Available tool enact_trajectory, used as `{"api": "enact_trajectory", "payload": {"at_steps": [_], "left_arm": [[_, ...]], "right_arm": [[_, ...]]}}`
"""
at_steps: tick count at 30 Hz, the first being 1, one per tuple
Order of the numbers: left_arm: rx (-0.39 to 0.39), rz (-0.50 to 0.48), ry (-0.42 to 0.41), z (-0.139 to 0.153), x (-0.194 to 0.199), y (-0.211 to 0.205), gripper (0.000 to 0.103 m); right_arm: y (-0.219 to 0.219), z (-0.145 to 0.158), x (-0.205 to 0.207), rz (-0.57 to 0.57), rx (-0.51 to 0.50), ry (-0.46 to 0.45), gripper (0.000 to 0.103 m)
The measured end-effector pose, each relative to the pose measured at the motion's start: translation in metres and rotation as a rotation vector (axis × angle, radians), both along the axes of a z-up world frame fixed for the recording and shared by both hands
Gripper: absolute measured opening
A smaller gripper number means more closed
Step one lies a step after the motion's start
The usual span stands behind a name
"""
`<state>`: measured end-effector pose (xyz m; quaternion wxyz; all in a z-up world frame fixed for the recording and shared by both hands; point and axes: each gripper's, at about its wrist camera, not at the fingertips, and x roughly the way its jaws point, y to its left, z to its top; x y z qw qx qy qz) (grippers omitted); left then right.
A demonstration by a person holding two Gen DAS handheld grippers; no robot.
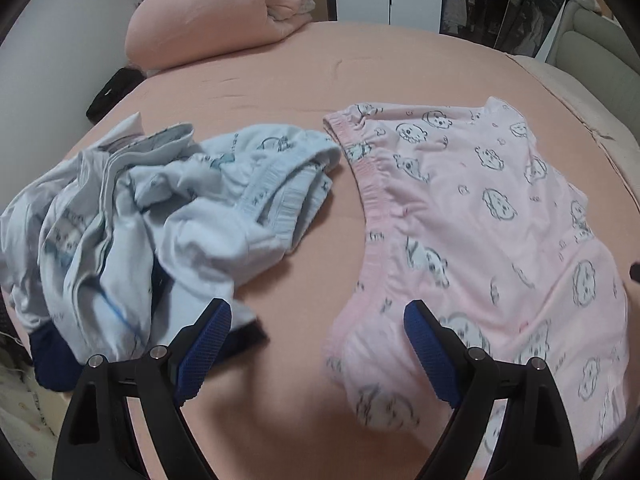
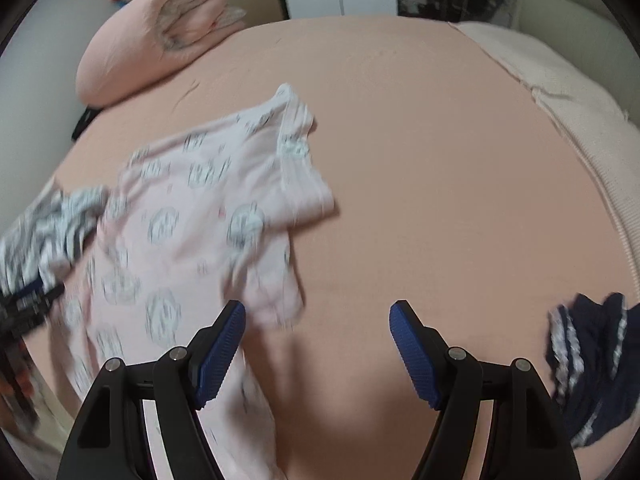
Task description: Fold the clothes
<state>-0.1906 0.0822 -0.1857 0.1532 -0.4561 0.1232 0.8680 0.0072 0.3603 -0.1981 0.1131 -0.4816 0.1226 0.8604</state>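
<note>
Pink pyjama trousers [image 1: 480, 216] with a cartoon print lie spread on the pink bed, waistband to the left. They also show, blurred, in the right wrist view [image 2: 192, 224]. A crumpled heap of light blue clothes [image 1: 148, 216] lies to their left. My left gripper [image 1: 318, 312] is open and empty, low over the bare sheet between the heap and the trousers' waistband. My right gripper [image 2: 318, 314] is open and empty over the sheet, just right of the trousers' leg end.
The bed sheet [image 1: 280, 80] is pink. A folded pink quilt [image 1: 208, 12] sits at the far left corner. A dark navy garment with white trim [image 2: 592, 364] lies at the right. A cream blanket [image 2: 560, 92] edges the bed's right side.
</note>
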Motion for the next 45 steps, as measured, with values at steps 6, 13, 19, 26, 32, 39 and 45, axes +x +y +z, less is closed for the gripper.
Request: {"api": "enact_trajectory", "payload": {"at_steps": [6,13,19,26,32,39,45], "left_arm": [[0.019,-0.033,-0.018,-0.002,0.009,-0.002,0.089],[0.138,-0.022,-0.156,-0.008,0.014,-0.009,0.088],[0.310,0.034,-0.290,-0.016,0.009,-0.025,0.088],[0.489,0.104,-0.416,-0.027,0.002,-0.042,0.088],[0.571,0.168,-0.473,-0.035,-0.009,-0.041,0.088],[0.674,0.140,-0.563,-0.042,-0.027,-0.011,0.088],[0.753,0.216,-0.613,-0.052,-0.034,-0.001,0.096]], "right_arm": [[-0.015,-0.013,0.016,0.058,0.045,-0.027,0.074],[0.016,-0.031,0.013,-0.026,-0.319,0.057,0.074],[0.041,-0.057,0.042,-0.115,-0.787,0.136,0.074],[0.042,-0.074,0.068,-0.129,-0.950,0.149,0.074],[0.034,-0.079,0.044,-0.139,-0.969,0.105,0.074],[0.025,-0.097,0.007,-0.177,-1.118,0.136,0.074],[0.026,-0.107,-0.004,-0.299,-1.213,0.204,0.074]]}}
